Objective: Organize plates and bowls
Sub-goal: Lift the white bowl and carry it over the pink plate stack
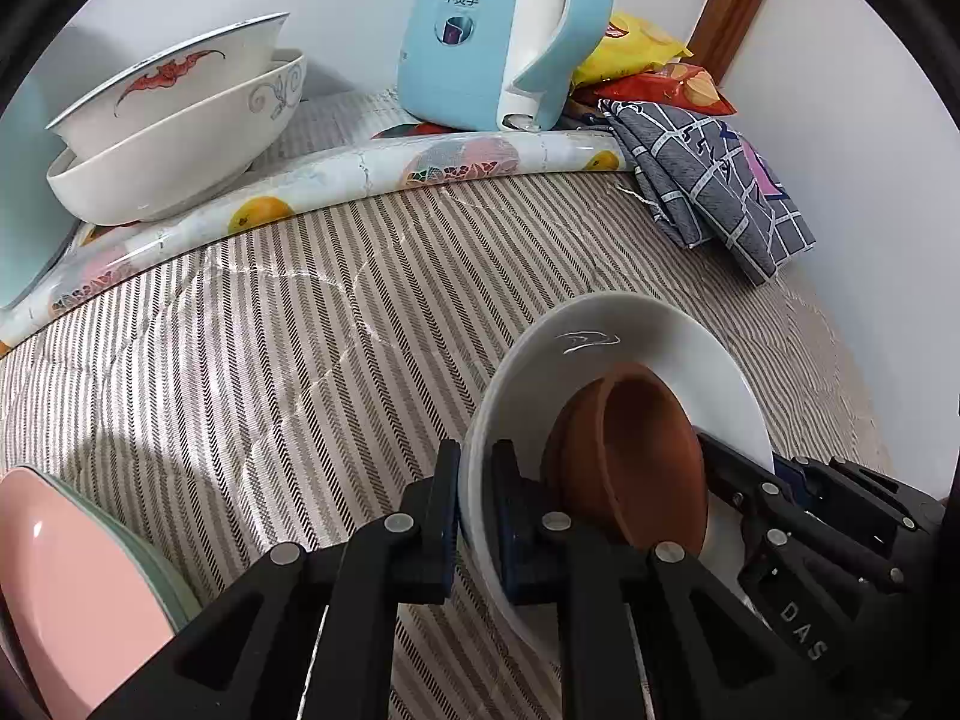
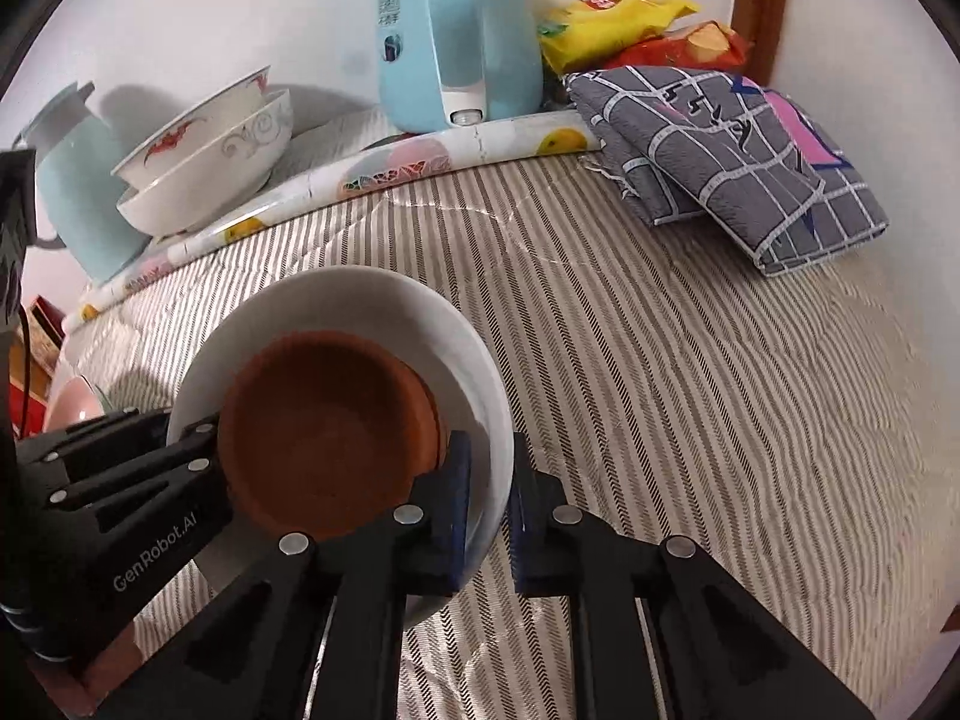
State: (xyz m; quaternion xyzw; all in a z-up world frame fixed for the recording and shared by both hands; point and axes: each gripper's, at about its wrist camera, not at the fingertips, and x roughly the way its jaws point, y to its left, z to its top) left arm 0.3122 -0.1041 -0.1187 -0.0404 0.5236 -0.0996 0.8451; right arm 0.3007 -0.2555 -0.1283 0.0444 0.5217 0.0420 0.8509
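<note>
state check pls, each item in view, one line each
white plate: gripped at opposite rims by both claws
brown bowl: upright, sitting in the white plate
left claw: shut on the plate rim
right claw: shut on the plate rim
two patterned bowls: nested, tilted
blue kettle: upright
grey checked cloth: folded
pink plate: stacked on a green one

The blue kettle [image 1: 480, 30] bears printed Chinese characters, "双层保温" with "不烫手" beneath, above a small round emblem. The right gripper [image 1: 750, 480] housing shows the letters "DAS", partly cut off. The left gripper [image 2: 198, 444] body reads "GenRobot.AI". The yellow snack bag [image 2: 612, 18] carries a red label, illegible.
</note>
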